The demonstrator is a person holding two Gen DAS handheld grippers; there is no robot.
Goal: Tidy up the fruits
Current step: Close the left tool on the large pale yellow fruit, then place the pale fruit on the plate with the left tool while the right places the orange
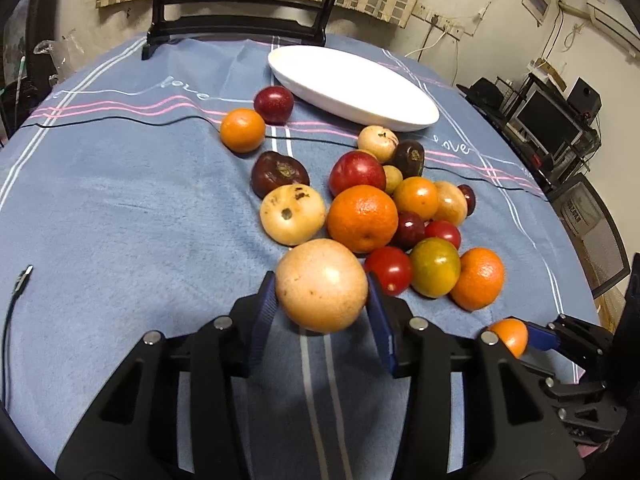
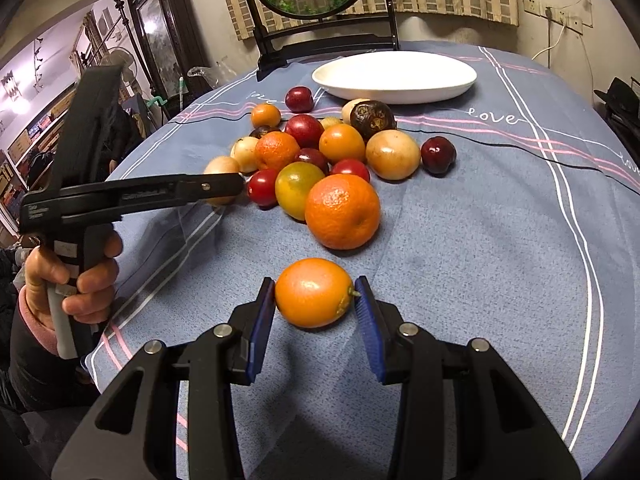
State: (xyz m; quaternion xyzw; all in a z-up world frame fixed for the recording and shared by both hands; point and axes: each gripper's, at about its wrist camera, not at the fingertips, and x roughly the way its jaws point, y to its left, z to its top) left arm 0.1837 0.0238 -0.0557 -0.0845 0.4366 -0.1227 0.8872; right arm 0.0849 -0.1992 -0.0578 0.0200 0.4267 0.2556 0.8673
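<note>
My left gripper point(image 1: 322, 286) is shut on a pale yellowish round fruit point(image 1: 320, 276) at the near edge of the fruit pile. From the right wrist view that gripper point(image 2: 224, 186) comes in from the left, with the same pale fruit point(image 2: 220, 166) at its tip. My right gripper point(image 2: 315, 292) is shut on a small orange citrus point(image 2: 314, 286), held in front of the pile; it also shows low at the right as an orange citrus point(image 1: 510, 334). A big orange point(image 1: 362, 218) point(image 2: 342, 212) lies among several tomatoes, plums and pale fruits. A white oval plate point(image 1: 352, 80) point(image 2: 394, 76) sits behind them with nothing in it.
A blue cloth point(image 2: 480, 260) covers the round table. A black mirror stand point(image 1: 236, 28) rises at the far edge. A thin cable point(image 1: 18, 284) lies at the left. A hand point(image 2: 80, 276) holds the left gripper's handle. Shelves and monitors point(image 1: 548, 120) stand off the table to the right.
</note>
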